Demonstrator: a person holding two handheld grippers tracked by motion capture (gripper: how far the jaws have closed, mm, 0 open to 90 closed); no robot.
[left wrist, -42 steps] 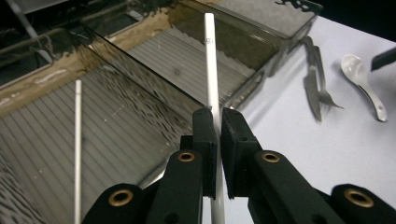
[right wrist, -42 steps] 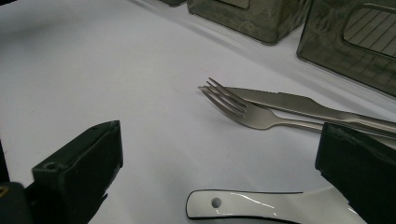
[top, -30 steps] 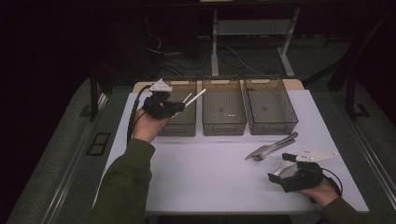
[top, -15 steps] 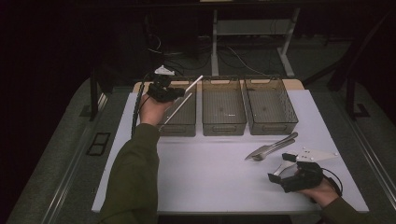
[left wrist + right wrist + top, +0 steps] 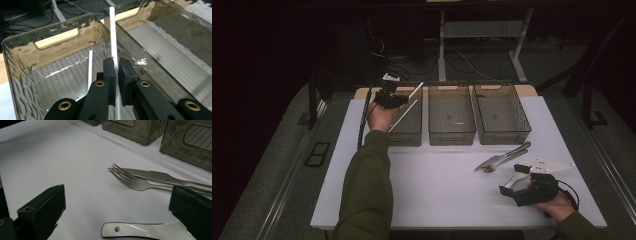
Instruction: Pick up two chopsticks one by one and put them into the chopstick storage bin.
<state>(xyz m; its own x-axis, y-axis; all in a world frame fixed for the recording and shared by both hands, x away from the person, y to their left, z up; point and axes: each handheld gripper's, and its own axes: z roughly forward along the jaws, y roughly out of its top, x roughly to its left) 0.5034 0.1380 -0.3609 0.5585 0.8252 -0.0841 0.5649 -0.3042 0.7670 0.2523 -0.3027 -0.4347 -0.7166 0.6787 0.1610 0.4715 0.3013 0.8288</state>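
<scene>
My left gripper (image 5: 401, 102) (image 5: 116, 62) hangs over the left clear bin (image 5: 412, 136) (image 5: 20, 65), shut on a thin white stick (image 5: 416, 90) (image 5: 112, 32) that points up and away past the bin's far wall. A second white stick (image 5: 402, 116) (image 5: 90, 65) runs beside it; its lower end is hidden behind the jaw, so I cannot tell whether it is held. My right gripper (image 5: 513, 180) (image 5: 117, 195) rests low near the table's front right, open, with the handle of a white utensil (image 5: 554, 165) (image 5: 140, 231) lying between its jaws, untouched.
Three clear bins stand in a row at the back: the left one, a middle bin (image 5: 451, 134) and a right bin (image 5: 504, 135). A metal fork (image 5: 492, 164) (image 5: 130, 178) and knife (image 5: 512, 151) (image 5: 155, 176) lie together on the white table (image 5: 432, 180).
The left hand has carried the white sticks away from me and lower, from beside the left bin to over it. The right hand has stayed put.
</scene>
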